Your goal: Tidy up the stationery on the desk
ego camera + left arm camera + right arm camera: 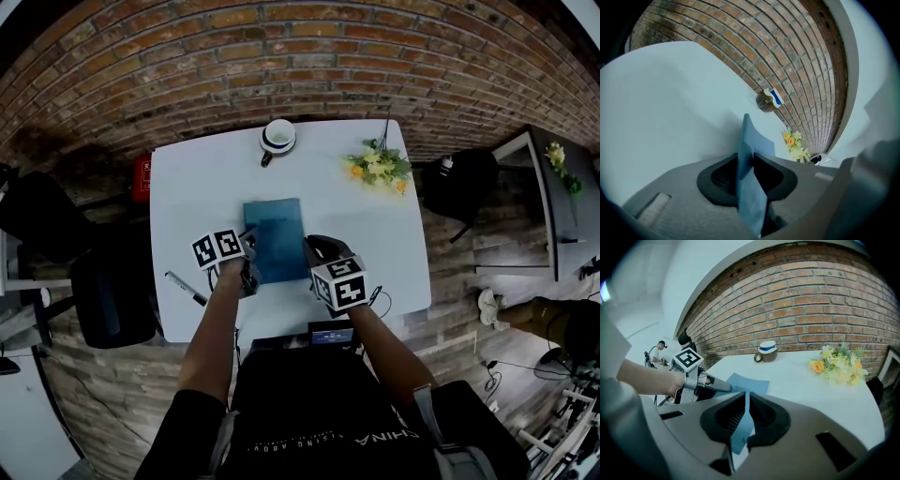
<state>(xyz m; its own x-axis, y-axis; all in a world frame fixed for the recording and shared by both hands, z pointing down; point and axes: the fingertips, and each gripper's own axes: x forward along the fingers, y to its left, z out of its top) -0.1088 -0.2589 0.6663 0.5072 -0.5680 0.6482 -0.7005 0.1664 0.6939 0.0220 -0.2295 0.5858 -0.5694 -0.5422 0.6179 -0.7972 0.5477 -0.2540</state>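
- Pinching the near end of the blue notebook [275, 234], the left gripper [250, 246] and the right gripper [312, 249] each have their jaws closed on its cover, one at either near corner.
- The notebook sits on the white desk [202, 187] on the person's side of the mug [277, 138], with its long axis pointing at the mug.
- Any shift probably runs along that line, and both hands are equally near.
- It may be a thin folder; the view is too small to tell.
- A pen [186, 288] lies farther from the mug, beyond the left gripper.
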